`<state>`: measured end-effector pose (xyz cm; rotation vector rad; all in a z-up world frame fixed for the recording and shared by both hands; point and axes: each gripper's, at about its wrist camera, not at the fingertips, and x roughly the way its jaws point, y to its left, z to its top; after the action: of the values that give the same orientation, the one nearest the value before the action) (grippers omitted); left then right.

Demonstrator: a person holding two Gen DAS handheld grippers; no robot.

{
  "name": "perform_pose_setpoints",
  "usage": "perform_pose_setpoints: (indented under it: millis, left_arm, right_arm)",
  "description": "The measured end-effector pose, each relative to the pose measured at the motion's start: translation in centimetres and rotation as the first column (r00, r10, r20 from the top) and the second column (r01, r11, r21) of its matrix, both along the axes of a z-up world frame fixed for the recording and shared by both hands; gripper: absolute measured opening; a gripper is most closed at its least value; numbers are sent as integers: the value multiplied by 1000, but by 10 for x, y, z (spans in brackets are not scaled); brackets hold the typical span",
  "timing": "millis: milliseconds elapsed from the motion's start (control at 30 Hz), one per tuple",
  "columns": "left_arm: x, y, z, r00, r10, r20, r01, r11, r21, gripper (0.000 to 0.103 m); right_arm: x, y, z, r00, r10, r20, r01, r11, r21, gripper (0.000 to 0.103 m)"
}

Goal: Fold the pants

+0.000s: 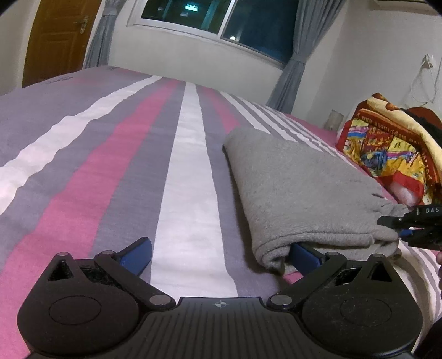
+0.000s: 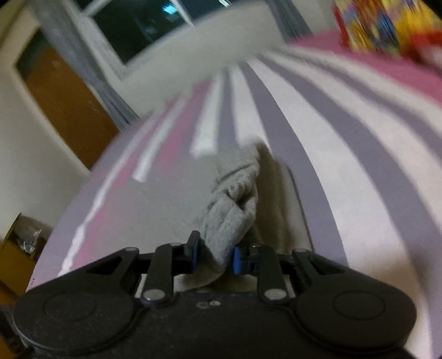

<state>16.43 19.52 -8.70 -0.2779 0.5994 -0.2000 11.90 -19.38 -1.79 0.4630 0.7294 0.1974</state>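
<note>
The grey pants [image 1: 298, 190] lie folded in a thick bundle on the striped bed [image 1: 116, 171], right of centre in the left wrist view. My left gripper [image 1: 218, 255] is open wide; its right finger [image 1: 304, 255] is tucked under the bundle's near corner, its left finger [image 1: 135, 255] rests on the bed. My right gripper [image 2: 214, 255] is shut on a bunched edge of the pants [image 2: 232, 218]. It also shows in the left wrist view [image 1: 400, 226], pinching the bundle's right corner. The right wrist view is blurred.
A colourful folded blanket [image 1: 386, 149] lies at the head of the bed on the right. A window [image 1: 221, 19] with grey curtains and a wooden door [image 1: 58, 38] are beyond the bed. A brown box [image 2: 16, 248] stands on the floor beside the bed.
</note>
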Motion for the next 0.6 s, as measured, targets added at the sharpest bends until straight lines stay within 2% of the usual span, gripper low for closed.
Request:
perform_pose_setpoints:
  millis: [167, 200, 233, 300, 367, 433, 600]
  left_arm:
    - [1, 1, -1, 1000, 6, -8, -6, 1000, 1, 103]
    - [1, 1, -1, 1000, 6, -8, -6, 1000, 0, 103]
    - [1, 3, -1, 1000, 5, -9, -5, 1000, -1, 103]
    - [2, 3, -2, 1000, 5, -10, -5, 1000, -3, 103]
    - [2, 3, -2, 1000, 5, -11, -5, 1000, -6, 103]
    - [2, 3, -3, 1000, 4, -11, -5, 1000, -6, 103]
    - [2, 3, -3, 1000, 5, -11, -5, 1000, -6, 103]
  right_arm:
    - [-2, 7, 7, 1000, 18, 2, -18, 999, -32, 26]
    - [-3, 6, 11, 1000, 27, 6, -26, 999, -25, 33]
    - [-6, 5, 17, 1000, 29, 9, -28, 1000, -8, 51]
    - [-16, -2, 29, 999, 5, 52, -7, 1000, 23, 78]
    - [-26, -10, 37, 996, -34, 78, 31, 999, 36, 77]
    - [-35, -23, 35, 996, -74, 59, 67, 991, 114, 77]
    - [-31, -35, 13, 991, -118, -57, 129, 960, 249, 77]
